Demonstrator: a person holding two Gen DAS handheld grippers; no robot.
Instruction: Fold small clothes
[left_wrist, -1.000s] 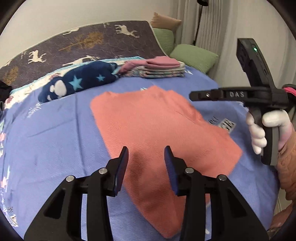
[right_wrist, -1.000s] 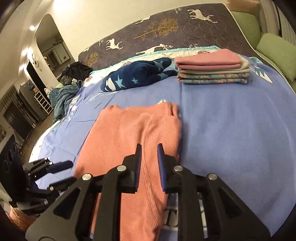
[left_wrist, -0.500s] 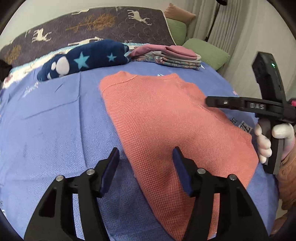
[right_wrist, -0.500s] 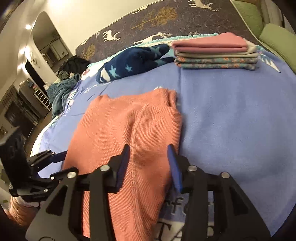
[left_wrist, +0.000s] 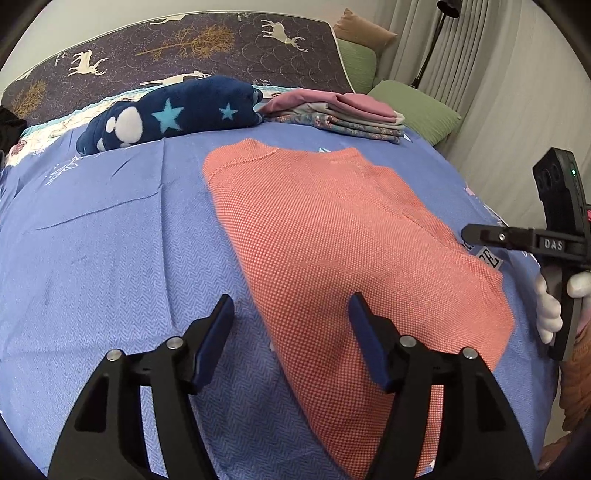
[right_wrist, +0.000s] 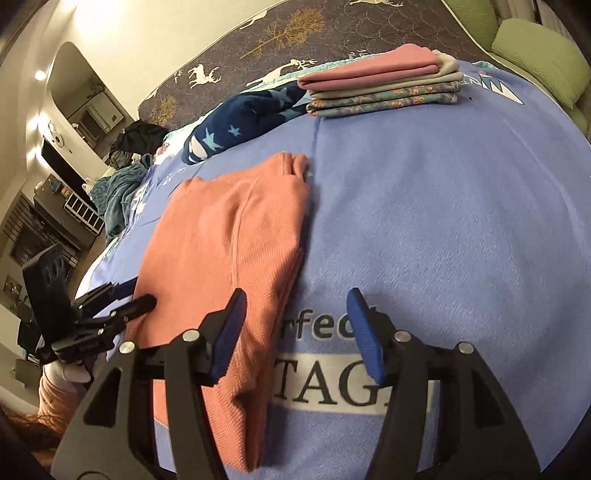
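both grippers (left_wrist: 291, 325) (right_wrist: 293, 319) opened wider; garment (left_wrist: 332, 236) released

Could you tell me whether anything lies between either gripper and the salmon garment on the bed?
Nothing visible does. The left gripper and right gripper both stand open at the near edges of the salmon garment, with only blue bedsheet around.

Left gripper (left_wrist: 290, 334): black angular frame, silver screws, dark blue pads. Right gripper (right_wrist: 293, 328): same black build, brighter blue ribbed pads, white "DAS" lettering on crossbar, green indicator light on upright housing. White glove (left_wrist: 550, 308) on hand; orange quilted sleeve (left_wrist: 578, 384).
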